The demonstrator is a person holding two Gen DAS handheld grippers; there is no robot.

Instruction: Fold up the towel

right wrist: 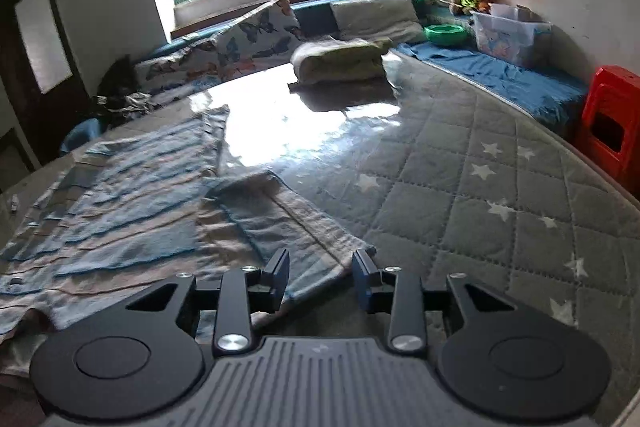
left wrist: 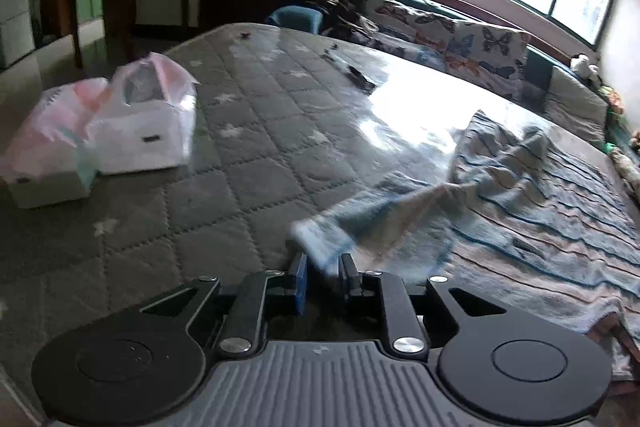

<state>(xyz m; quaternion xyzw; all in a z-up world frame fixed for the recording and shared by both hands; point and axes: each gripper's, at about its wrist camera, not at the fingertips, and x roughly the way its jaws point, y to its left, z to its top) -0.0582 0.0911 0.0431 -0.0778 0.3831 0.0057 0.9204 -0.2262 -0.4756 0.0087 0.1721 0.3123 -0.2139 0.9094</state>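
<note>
A blue and beige striped towel (left wrist: pixel 520 211) lies crumpled on a grey quilted mattress (left wrist: pixel 248 163). In the left wrist view my left gripper (left wrist: pixel 324 267) is shut on one corner of the towel, which is raised off the mattress and pulled taut toward me. In the right wrist view the towel (right wrist: pixel 132 199) spreads to the left, with one corner flap (right wrist: pixel 272 223) turned over. My right gripper (right wrist: pixel 322 267) stands open just above that flap's near edge, with a finger (right wrist: pixel 280 267) over the cloth and nothing held.
Two white boxes in plastic bags (left wrist: pixel 140 123) sit at the mattress's left edge. Small dark objects (left wrist: pixel 360 77) lie further back. A folded blanket (right wrist: pixel 340 61) rests at the far end. A red stool (right wrist: pixel 612 123) and a clear bin (right wrist: pixel 508 31) stand to the right.
</note>
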